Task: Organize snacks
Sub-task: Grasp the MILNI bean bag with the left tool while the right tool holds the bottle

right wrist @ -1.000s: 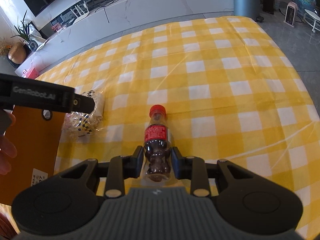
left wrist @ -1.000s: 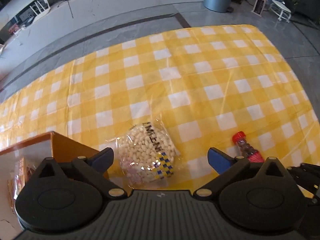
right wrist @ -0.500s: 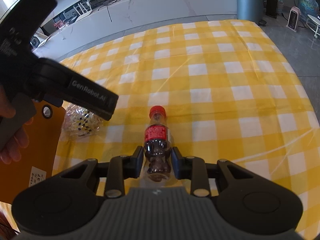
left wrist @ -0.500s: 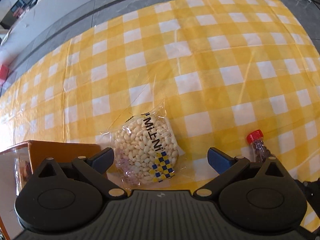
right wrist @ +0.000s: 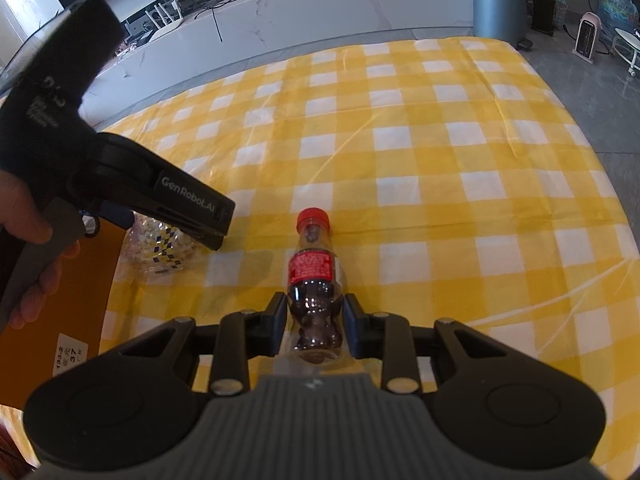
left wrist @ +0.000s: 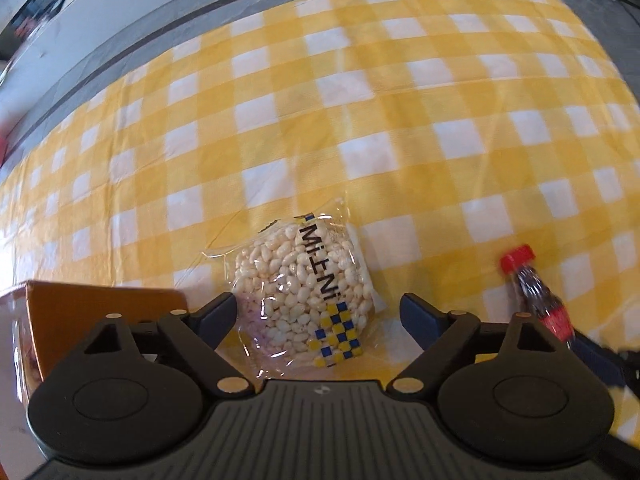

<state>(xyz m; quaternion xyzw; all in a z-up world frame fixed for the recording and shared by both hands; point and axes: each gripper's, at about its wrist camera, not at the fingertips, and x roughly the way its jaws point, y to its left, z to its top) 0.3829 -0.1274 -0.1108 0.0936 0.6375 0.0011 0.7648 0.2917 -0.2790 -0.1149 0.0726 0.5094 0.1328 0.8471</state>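
A clear bag of puffed rice snacks (left wrist: 304, 284) lies on the yellow checked tablecloth (left wrist: 360, 120). My left gripper (left wrist: 318, 314) is open, its blue fingertips on either side of the bag's near end, just above it. The bag also shows in the right wrist view (right wrist: 164, 246), partly hidden by the left gripper (right wrist: 152, 216). My right gripper (right wrist: 315, 326) is shut on a small cola bottle (right wrist: 314, 280) with a red cap, which lies on the cloth. The bottle shows in the left wrist view (left wrist: 536, 292).
An orange box (left wrist: 104, 300) stands at the left, close to the snack bag; it shows in the right wrist view (right wrist: 60, 312) with a white label. A grey bin (right wrist: 500, 0) and a heater stand on the floor beyond the table.
My left gripper has tilted down and come closer over the snack bag, jaws still open. The right gripper stays shut on the bottle in the same place.
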